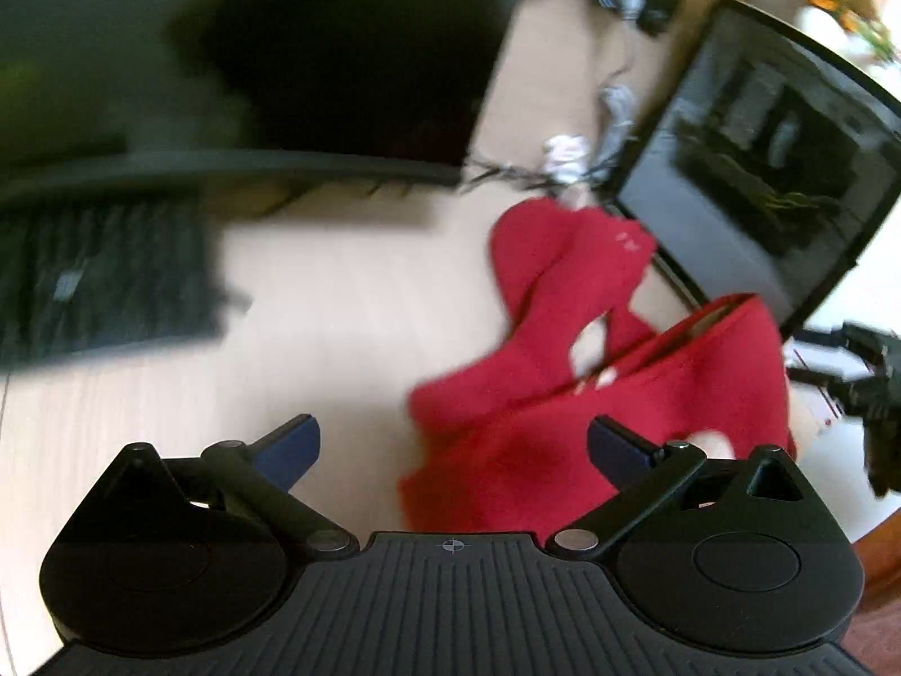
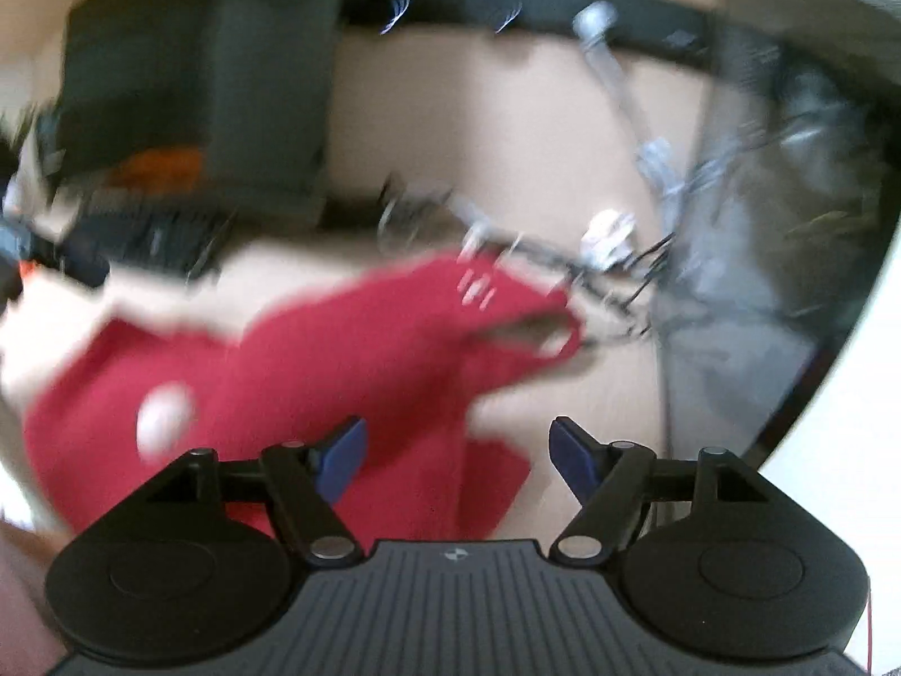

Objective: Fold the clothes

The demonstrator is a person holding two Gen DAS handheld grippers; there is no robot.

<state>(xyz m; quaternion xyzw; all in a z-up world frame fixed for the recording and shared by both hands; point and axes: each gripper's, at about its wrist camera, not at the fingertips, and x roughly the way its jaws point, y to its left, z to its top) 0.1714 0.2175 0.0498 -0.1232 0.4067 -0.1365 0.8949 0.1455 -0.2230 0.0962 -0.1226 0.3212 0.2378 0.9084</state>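
While both views are smeared with blur, I can make out the red garment (image 1: 569, 394) lying crumpled on the pale wooden table (image 1: 315, 304), with one part trailing up toward the monitor (image 1: 754, 152) at the right in the left wrist view. My left gripper (image 1: 453, 448) points down over the table with its jaws spread wide and nothing between them; the cloth lies just beyond and under the right-hand finger (image 1: 614, 450). My right gripper (image 2: 456, 453) also stands with its jaws apart, no pad pressing on the cloth, though the red fabric (image 2: 315, 360) spreads under and beyond its left finger (image 2: 340, 459). A dark keyboard (image 1: 101, 276) sits at the table's left side, and a tangle of cables (image 2: 563, 276) lies past the garment.
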